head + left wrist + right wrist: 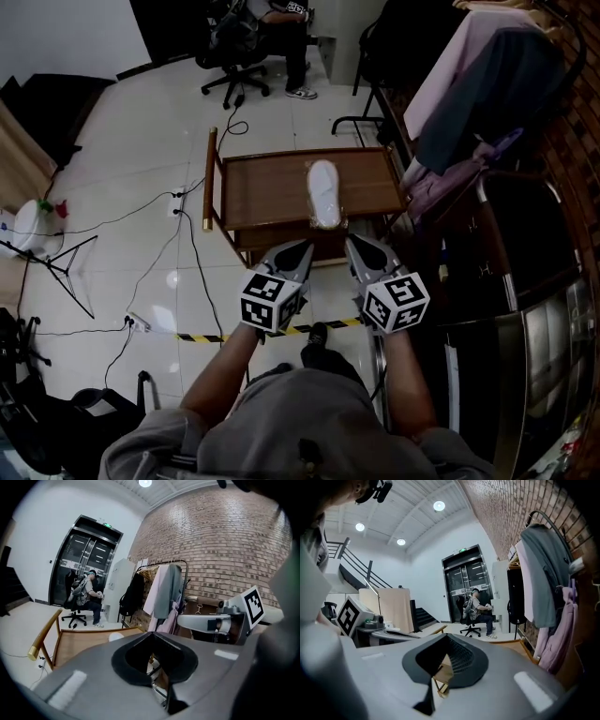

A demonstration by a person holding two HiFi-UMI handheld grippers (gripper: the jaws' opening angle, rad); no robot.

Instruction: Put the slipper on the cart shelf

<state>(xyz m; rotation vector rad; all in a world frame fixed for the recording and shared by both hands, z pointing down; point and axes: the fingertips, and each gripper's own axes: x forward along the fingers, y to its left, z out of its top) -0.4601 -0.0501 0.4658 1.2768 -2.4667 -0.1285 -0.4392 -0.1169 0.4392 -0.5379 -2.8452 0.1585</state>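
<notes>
As my left gripper (pixel 302 248) and right gripper (pixel 353 242), both pressed together and empty, face the cart (pixel 267 192), the slipper (pixel 324 192) lies lengthwise on it, ahead between them.

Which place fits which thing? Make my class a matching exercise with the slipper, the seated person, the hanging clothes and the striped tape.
Things:
1 slipper
2 person
3 clothes
4 striped tape

Places:
A on the floor
B on the rack
C on the top shelf of the cart
D on the office chair

Pairs: 1-C; 2-D; 3-B; 4-A
</notes>
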